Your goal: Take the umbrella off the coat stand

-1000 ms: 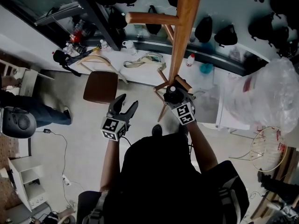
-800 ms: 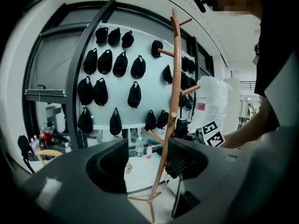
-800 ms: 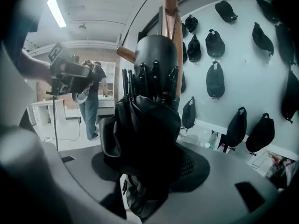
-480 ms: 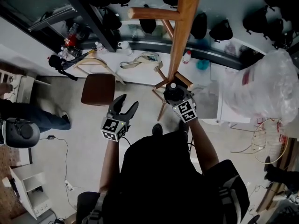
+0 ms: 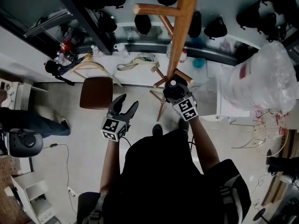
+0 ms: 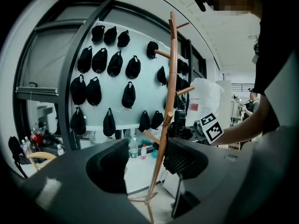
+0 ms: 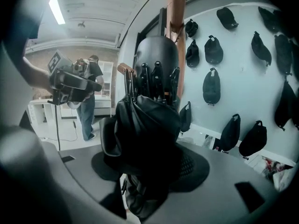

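The wooden coat stand [image 5: 182, 31] rises in front of me, its pole and pegs also plain in the left gripper view [image 6: 166, 101]. A black folded umbrella [image 5: 172, 88] hangs close against the pole near a lower peg. My right gripper [image 5: 175, 93] is shut on the umbrella [image 7: 149, 120], whose dark fabric bulges between the jaws [image 7: 149, 169]. My left gripper [image 5: 125, 106] hovers open and holds nothing, left of the stand, and the pole shows between its jaws [image 6: 147, 164]. From that side the umbrella [image 6: 180, 122] sits in the right gripper beside the pole.
A brown chair [image 5: 96, 92] stands left of the stand's base. A white counter [image 5: 140, 59] with bottles runs behind it. Black caps [image 6: 93, 90] hang on the wall. A big clear plastic bag [image 5: 264, 83] and a wire basket [image 5: 268, 134] are at right. A person [image 5: 28, 120] stands at far left.
My right gripper has risen slightly along the pole with the umbrella in it. The left gripper has stayed where it was, open.
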